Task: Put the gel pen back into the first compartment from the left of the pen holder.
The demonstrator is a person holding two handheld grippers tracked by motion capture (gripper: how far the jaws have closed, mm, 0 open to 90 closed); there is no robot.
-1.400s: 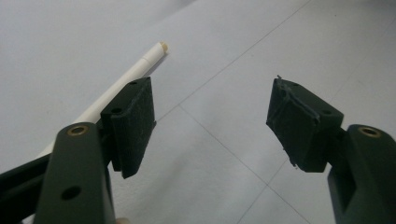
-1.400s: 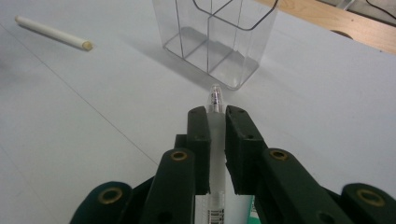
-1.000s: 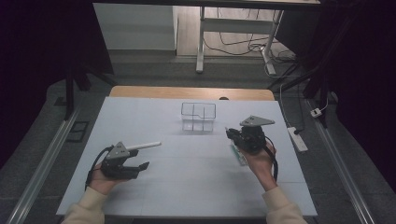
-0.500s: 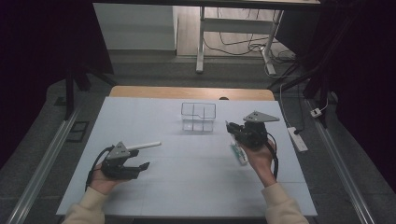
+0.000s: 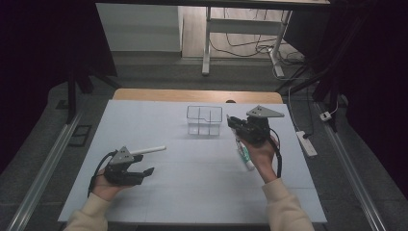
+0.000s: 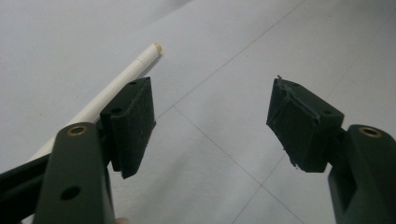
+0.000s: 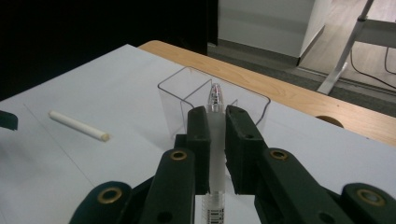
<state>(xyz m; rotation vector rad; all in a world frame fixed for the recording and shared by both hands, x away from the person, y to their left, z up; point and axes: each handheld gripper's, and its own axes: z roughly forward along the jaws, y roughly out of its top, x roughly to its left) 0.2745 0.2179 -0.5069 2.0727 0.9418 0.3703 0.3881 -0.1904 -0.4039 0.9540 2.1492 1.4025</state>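
Right now my right tongs (image 7: 215,154) grip the clear pen (image 7: 215,133) upright, aimed at the clear organizer (image 7: 187,95) at 12 o'clock for dropping in, while left tongs (image 6: 212,123) rest released by the white marker (image 6: 114,86).

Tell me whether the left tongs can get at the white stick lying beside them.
Probably yes: the left tongs stand open with nothing between them, and the white stick lies on bare table just outside one jaw.

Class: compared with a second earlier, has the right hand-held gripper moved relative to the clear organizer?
Yes. The right hand-held gripper, shut on the pen, has moved up the high view, toward the clear organizer.
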